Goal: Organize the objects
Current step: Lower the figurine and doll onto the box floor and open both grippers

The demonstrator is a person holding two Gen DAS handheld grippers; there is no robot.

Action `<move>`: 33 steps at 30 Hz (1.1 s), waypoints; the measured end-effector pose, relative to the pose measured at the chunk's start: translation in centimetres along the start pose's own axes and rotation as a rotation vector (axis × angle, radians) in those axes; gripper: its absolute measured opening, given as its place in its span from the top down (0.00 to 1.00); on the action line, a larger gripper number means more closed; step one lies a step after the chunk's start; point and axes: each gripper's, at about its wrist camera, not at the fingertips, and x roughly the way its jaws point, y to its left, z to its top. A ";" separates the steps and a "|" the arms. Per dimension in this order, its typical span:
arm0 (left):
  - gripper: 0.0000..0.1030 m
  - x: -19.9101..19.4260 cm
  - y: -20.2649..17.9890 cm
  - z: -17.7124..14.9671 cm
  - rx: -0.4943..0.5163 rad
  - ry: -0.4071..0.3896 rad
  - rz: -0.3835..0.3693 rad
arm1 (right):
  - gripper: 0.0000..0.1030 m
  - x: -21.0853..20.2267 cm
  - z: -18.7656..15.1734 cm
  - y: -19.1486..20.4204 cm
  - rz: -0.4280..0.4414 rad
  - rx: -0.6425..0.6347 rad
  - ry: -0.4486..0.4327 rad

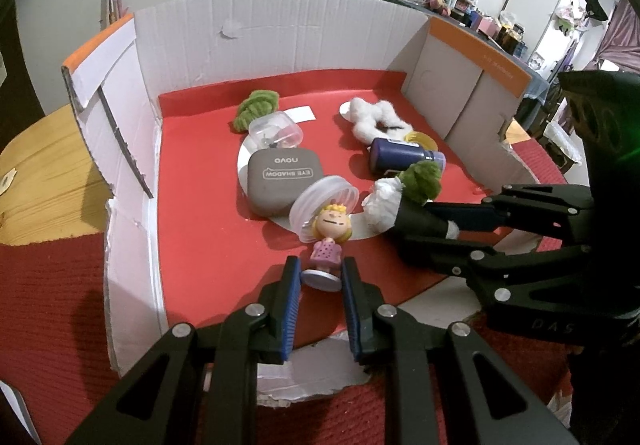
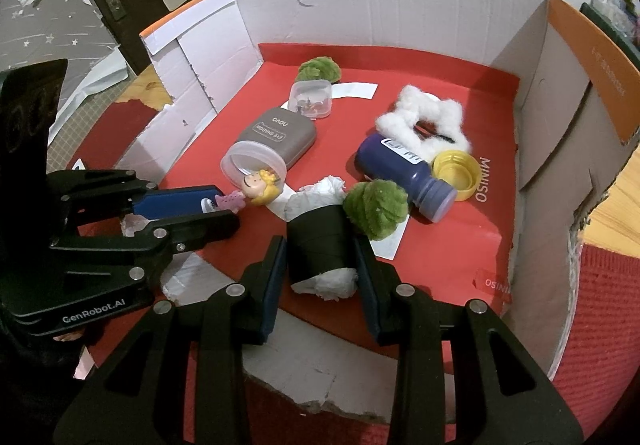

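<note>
Left gripper point(image 1: 320, 277) clenched on figurine point(image 1: 326, 245), head touching clear jar point(image 1: 324, 201); right gripper point(image 2: 320, 257) grasping black roll point(image 2: 320, 245) just beside that jar. Risk: knocking jar, or dragging green pompom point(image 2: 376, 209).

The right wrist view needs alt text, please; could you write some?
The right tool grips a black roll stuffed with white tissue inside a red-floored cardboard box. At left, the left tool holds a small blonde figurine.
</note>
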 end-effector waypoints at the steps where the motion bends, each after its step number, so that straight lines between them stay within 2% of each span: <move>1: 0.79 0.0 0.0 0.0 -0.001 0.000 0.000 | 0.68 0.0 0.0 0.0 0.000 0.001 0.000; 10: 0.79 0.0 0.2 0.2 -0.010 -0.010 0.003 | 0.68 0.0 0.0 0.2 -0.011 -0.010 -0.006; 14: 0.72 -0.1 0.2 0.3 -0.012 -0.019 0.006 | 0.67 -0.1 -0.1 0.3 -0.017 -0.016 -0.009; 17: 0.67 -0.3 0.2 0.4 -0.011 -0.030 0.011 | 0.51 -0.3 -0.2 0.4 -0.023 -0.021 -0.016; 18: 0.66 -0.4 0.2 0.4 -0.010 -0.035 0.015 | 0.49 -0.4 -0.2 0.4 -0.024 -0.021 -0.020; 23: 0.65 -1.0 0.2 0.3 -0.017 -0.053 0.025 | 0.49 -0.8 -0.3 0.3 -0.018 -0.006 -0.036; 26: 0.64 -1.4 0.1 0.1 -0.018 -0.068 0.051 | 0.49 -1.2 -0.5 0.4 -0.020 0.004 -0.054; 29: 0.55 -2.1 -0.2 -0.2 -0.009 -0.099 0.094 | 0.49 -1.7 -0.7 0.3 -0.020 0.020 -0.079; 33: 0.54 -2.6 -0.5 -0.6 -0.011 -0.130 0.127 | 0.47 -2.8 -1.1 0.3 -0.033 0.050 -0.131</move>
